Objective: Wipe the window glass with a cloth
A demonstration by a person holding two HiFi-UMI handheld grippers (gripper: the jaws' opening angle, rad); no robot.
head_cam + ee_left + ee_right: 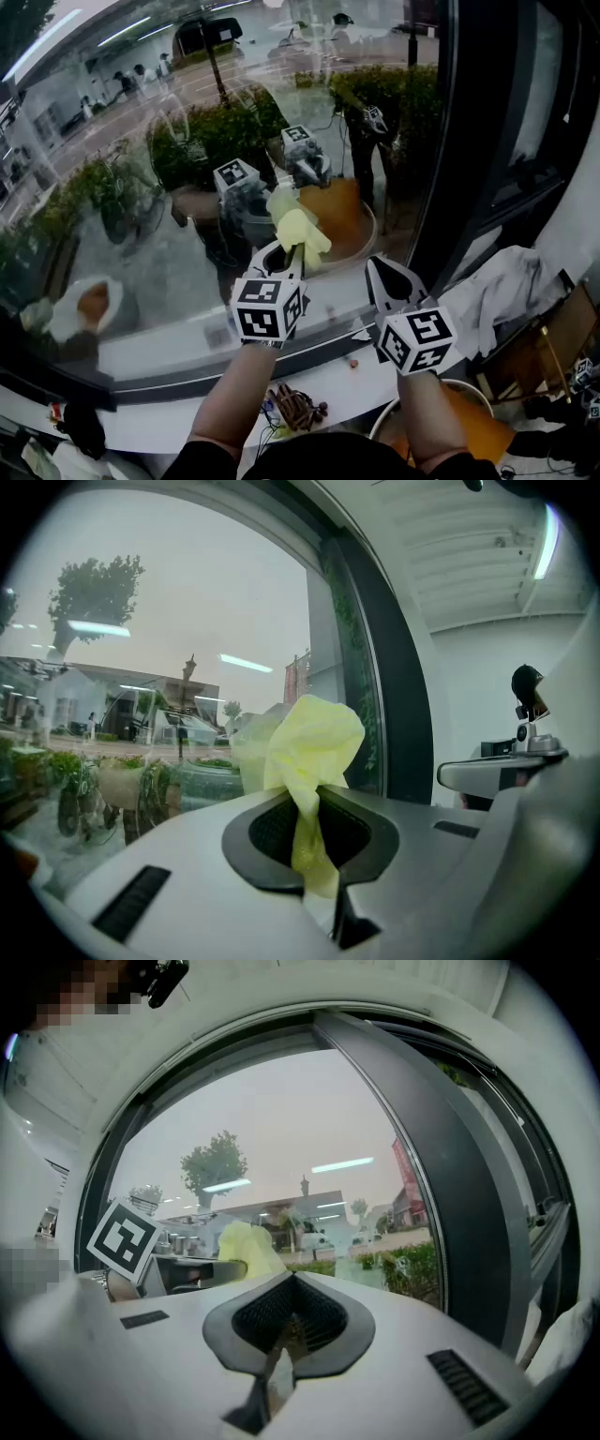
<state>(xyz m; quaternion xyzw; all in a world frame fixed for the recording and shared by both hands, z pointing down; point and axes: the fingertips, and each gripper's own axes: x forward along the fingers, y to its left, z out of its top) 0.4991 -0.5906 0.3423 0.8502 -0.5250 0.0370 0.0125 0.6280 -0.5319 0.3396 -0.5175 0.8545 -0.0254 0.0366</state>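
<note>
The window glass (187, 169) fills the upper left of the head view and mirrors both grippers. My left gripper (286, 253) is shut on a pale yellow cloth (302, 232), which bunches out past the jaws close to the pane, whether touching I cannot tell. In the left gripper view the cloth (311, 747) sticks up from the left gripper (307, 803), with the glass (159, 639) just behind. My right gripper (387, 277) hangs lower right of the cloth, jaws together and holding nothing. The right gripper view shows the right gripper (291, 1321) shut, with the cloth (246, 1246) to its left.
A dark window frame (445, 141) borders the glass on the right. A white sill (178, 352) runs below, with small items (295, 405) on the ledge beneath. A white fabric (506, 291) lies at right, and an orange basin (473, 427) sits by my right forearm.
</note>
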